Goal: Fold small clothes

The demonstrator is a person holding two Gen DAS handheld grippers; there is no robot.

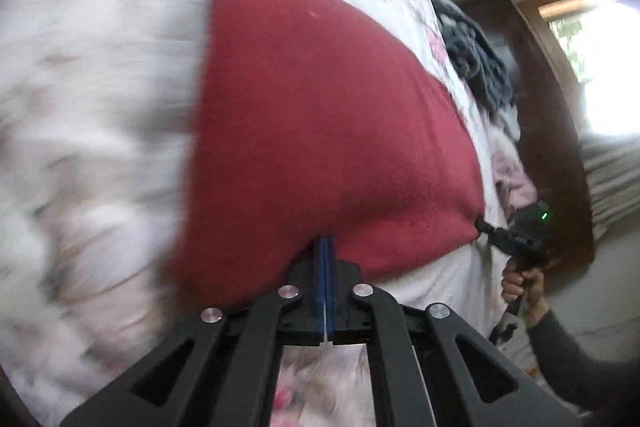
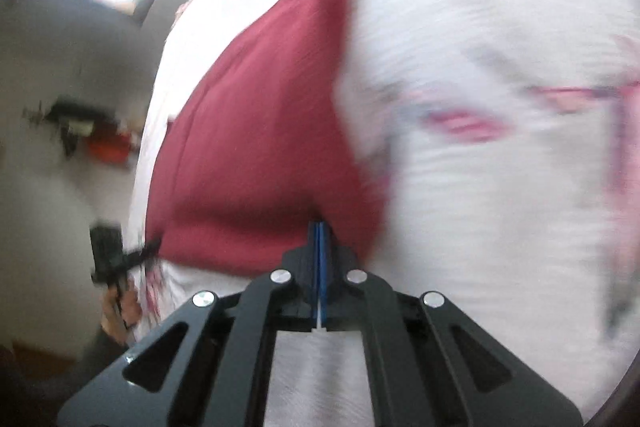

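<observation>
A dark red garment (image 1: 320, 123) is spread on a bed covered by a white floral sheet (image 1: 100, 107), and its near edge is pinched at two corners — the left gripper (image 1: 325, 247) has its fingers pressed together on the near left corner, the right gripper (image 2: 319, 233) likewise on the near right corner. In the left wrist view the right gripper is seen at the far right, held by a hand (image 1: 520, 283) in a dark sleeve, its tips touching the cloth. A heap of grey-blue clothes (image 1: 472, 55) is seen beyond the garment at the bed's right edge — both views are motion-blurred.
</observation>
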